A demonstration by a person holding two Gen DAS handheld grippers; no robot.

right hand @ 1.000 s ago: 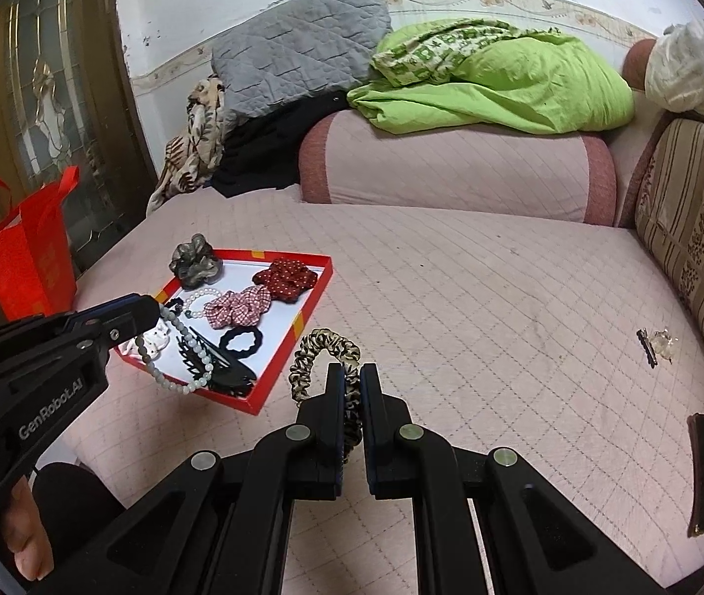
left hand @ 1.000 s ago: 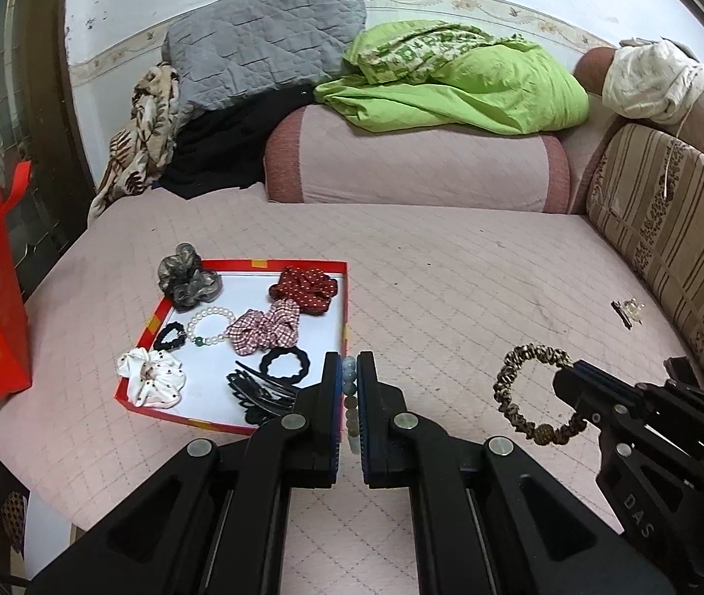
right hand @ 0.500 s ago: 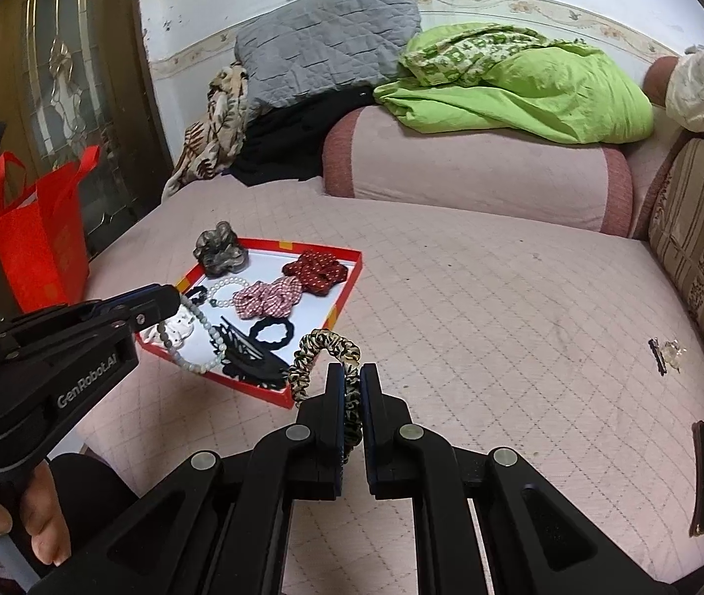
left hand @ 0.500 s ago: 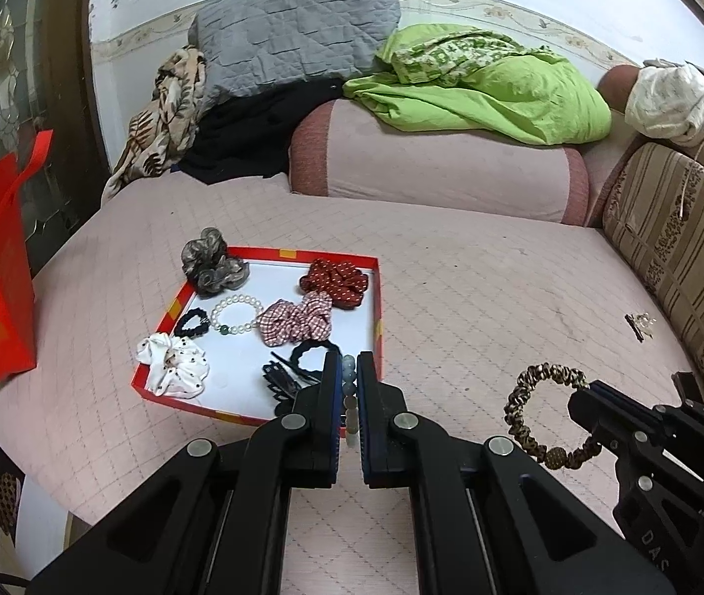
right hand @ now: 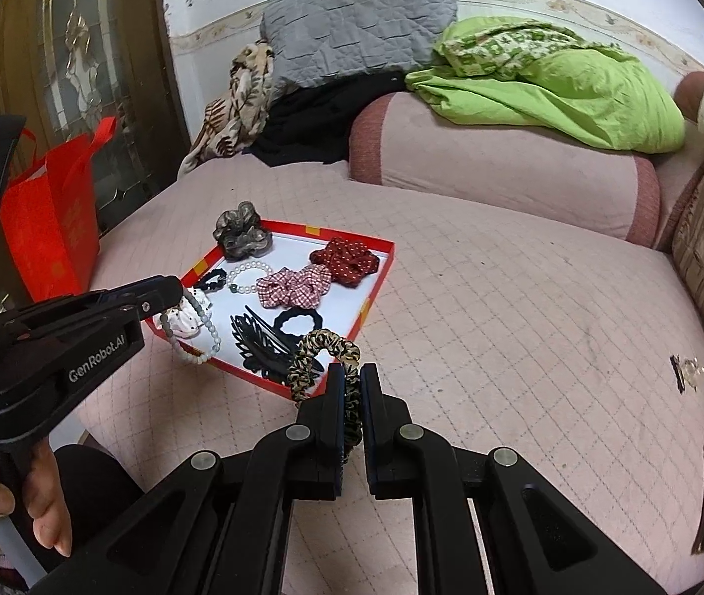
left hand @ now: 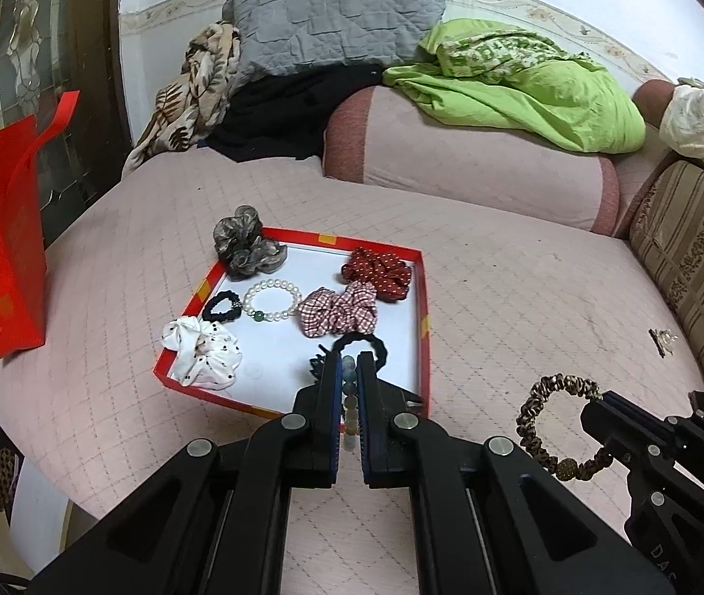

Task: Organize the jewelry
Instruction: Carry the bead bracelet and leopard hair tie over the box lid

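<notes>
The left gripper (left hand: 348,372), clamped on a pale bead bracelet (right hand: 193,327), hangs nearer over the red tray's (left hand: 424,297) lower edge at frame centre, while the right gripper (right hand: 350,386), pinching a leopard scrunchie (right hand: 322,352), waits just lower-right of it.

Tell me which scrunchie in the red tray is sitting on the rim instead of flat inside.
The grey-brown scrunchie at the red tray's far left corner; it straddles the rim.
</notes>
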